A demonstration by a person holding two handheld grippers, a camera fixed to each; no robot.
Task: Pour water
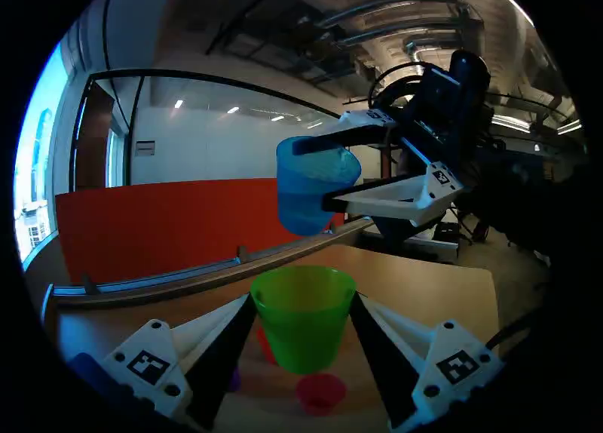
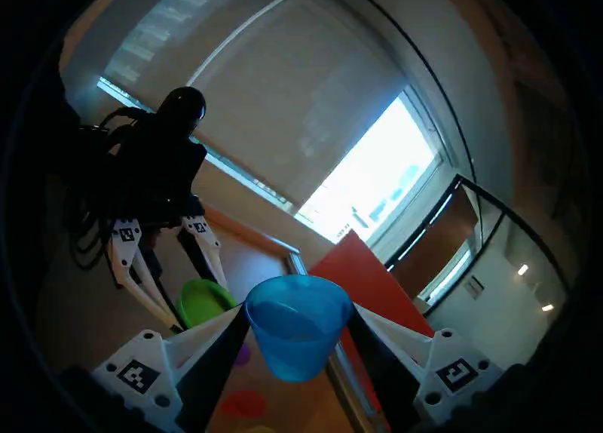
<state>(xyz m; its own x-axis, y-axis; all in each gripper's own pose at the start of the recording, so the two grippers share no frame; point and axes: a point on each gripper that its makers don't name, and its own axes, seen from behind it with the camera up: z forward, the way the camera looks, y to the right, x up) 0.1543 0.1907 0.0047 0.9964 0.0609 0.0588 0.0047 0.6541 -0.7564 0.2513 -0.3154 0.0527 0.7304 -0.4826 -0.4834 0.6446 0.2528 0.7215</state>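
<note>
My left gripper [image 1: 303,320] is shut on a green cup [image 1: 303,316], held upright above the wooden table [image 1: 437,282]. Higher up and just beyond it hangs a blue cup [image 1: 309,182], tilted toward the green one, with the right gripper [image 1: 320,173] clamped on it. In the right gripper view, my right gripper [image 2: 298,335] is shut on the same blue cup [image 2: 296,342], which holds water. The green cup [image 2: 202,301] sits lower left there, between the fingers of the left gripper [image 2: 185,297].
A small pink cup [image 1: 320,391] and a purple thing [image 1: 235,379] lie on the table below the green cup. A red partition [image 1: 151,222] with a metal rail [image 1: 226,271] runs along the table's far edge. A bright window [image 2: 377,180] is behind.
</note>
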